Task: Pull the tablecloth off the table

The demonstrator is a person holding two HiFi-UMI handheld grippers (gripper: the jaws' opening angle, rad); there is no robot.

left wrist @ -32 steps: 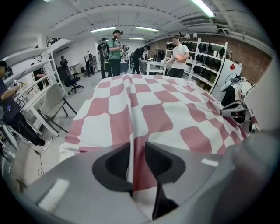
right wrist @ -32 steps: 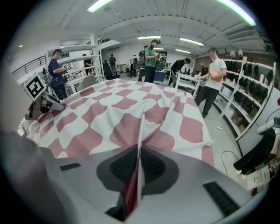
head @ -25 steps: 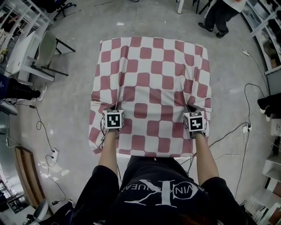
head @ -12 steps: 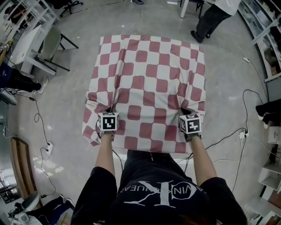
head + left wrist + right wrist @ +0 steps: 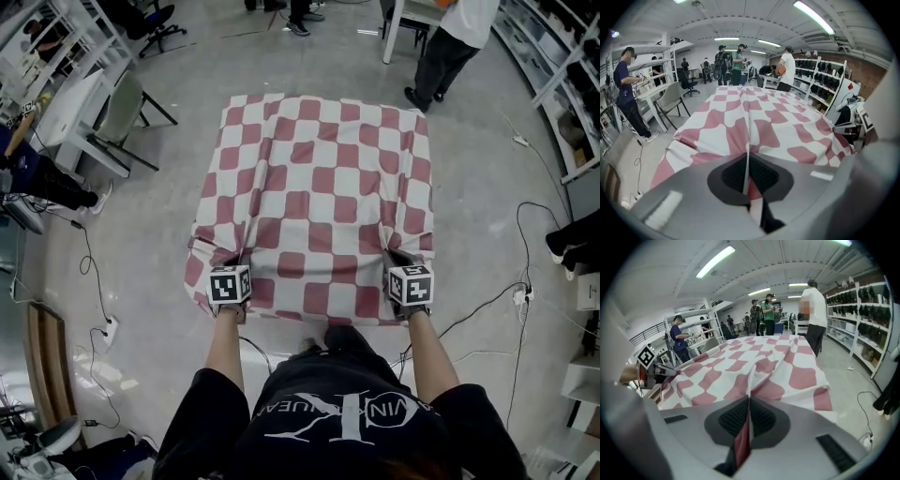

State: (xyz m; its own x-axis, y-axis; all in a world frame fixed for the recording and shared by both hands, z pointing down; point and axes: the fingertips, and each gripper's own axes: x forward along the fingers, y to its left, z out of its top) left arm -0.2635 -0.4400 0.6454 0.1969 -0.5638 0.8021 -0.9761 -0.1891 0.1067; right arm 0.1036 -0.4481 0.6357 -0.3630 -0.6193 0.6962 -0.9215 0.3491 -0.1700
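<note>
The tablecloth (image 5: 319, 197) lies spread over the table, bunched along the table's near edge. There your left gripper (image 5: 232, 264) and right gripper (image 5: 400, 262) are each clamped tight on a tablecloth fold, one near each corner.

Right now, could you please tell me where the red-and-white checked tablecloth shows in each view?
Head view: red-and-white checked tablecloth fills the centre.
Left gripper view: it spreads across the middle.
Right gripper view: centre and left.
Shared landmark: person in white top past its far end.
</note>
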